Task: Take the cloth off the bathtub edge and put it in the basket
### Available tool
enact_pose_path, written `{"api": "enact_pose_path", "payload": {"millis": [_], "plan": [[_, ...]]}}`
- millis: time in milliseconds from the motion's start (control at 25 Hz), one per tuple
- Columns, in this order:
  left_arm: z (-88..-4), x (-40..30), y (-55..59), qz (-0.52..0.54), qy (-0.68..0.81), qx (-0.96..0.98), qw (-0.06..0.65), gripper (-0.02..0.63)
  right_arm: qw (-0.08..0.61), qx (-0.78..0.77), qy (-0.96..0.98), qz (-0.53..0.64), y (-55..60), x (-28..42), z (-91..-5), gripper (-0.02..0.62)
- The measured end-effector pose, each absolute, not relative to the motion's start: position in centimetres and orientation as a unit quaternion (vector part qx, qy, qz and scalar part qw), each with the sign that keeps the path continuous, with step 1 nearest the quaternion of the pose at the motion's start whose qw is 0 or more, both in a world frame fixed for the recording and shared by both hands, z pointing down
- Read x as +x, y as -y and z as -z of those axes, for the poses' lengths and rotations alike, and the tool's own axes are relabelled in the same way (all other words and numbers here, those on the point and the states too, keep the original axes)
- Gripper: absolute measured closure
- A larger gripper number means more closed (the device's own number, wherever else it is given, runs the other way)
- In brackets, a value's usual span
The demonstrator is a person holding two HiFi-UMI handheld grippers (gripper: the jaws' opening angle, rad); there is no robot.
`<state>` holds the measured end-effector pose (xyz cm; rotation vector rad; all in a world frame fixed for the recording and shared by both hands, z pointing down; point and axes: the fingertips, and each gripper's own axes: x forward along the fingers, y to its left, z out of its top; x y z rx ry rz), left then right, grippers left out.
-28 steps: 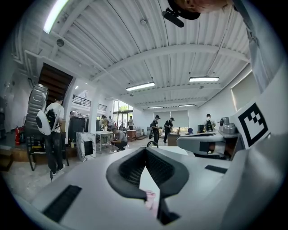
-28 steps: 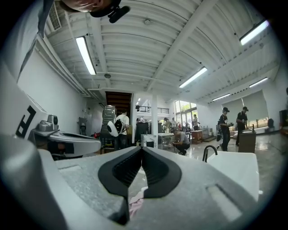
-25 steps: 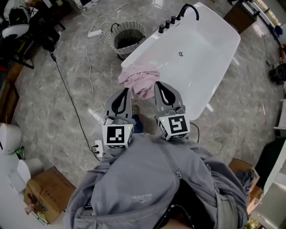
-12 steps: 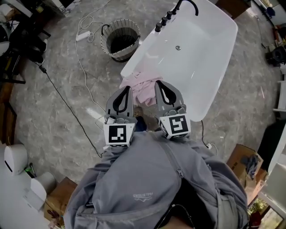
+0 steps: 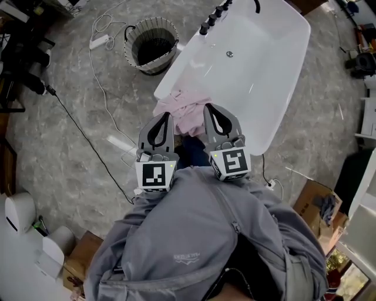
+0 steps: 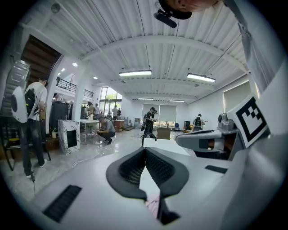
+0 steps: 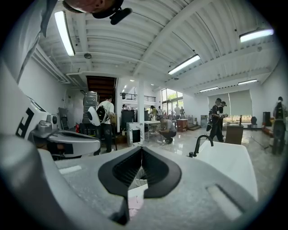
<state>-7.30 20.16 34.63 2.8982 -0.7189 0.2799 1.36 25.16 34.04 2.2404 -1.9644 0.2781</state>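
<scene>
A crumpled pink cloth [image 5: 183,110] hangs over the near rim of the white bathtub [image 5: 252,64]. The round slatted basket [image 5: 151,46] stands on the floor to the left of the tub's tap end. My left gripper [image 5: 168,116] and right gripper [image 5: 206,107] are side by side close to my chest, both shut and empty. Their tips hover just above the cloth's near edge. In the left gripper view a sliver of pink cloth [image 6: 153,204] shows under the shut left gripper [image 6: 145,149]. The right gripper [image 7: 141,148] points toward the tub [image 7: 229,166].
A black tap [image 5: 214,17] sits at the tub's far left rim. A white power strip and cables [image 5: 100,41] trail over the grey marble floor. Cardboard boxes lie at lower left [image 5: 79,264] and right [image 5: 314,203]. Several people [image 7: 105,119] stand farther off in the hall.
The tub, cloth and basket have slid up and left in the head view as I stepped nearer. Both grippers keep their place, shut, now over the cloth's near edge.
</scene>
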Motion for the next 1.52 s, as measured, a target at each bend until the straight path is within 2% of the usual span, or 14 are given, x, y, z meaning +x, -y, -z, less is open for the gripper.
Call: {"api": "enact_pose_path", "payload": {"millis": [760,1520], "plan": [[-37.9,-4.2,-19.4,-0.135,0.233,0.959,0.084,0.601,0.089,0.724,0.672,-0.129,-23.1,4.6,-38.8,0.591],[-50.0,-2.1,-19.2,-0.189,0.206,0.955,0.100,0.600,0.138,0.681,0.695,-0.186,-23.0,5.3,-52.0,0.591]]}}
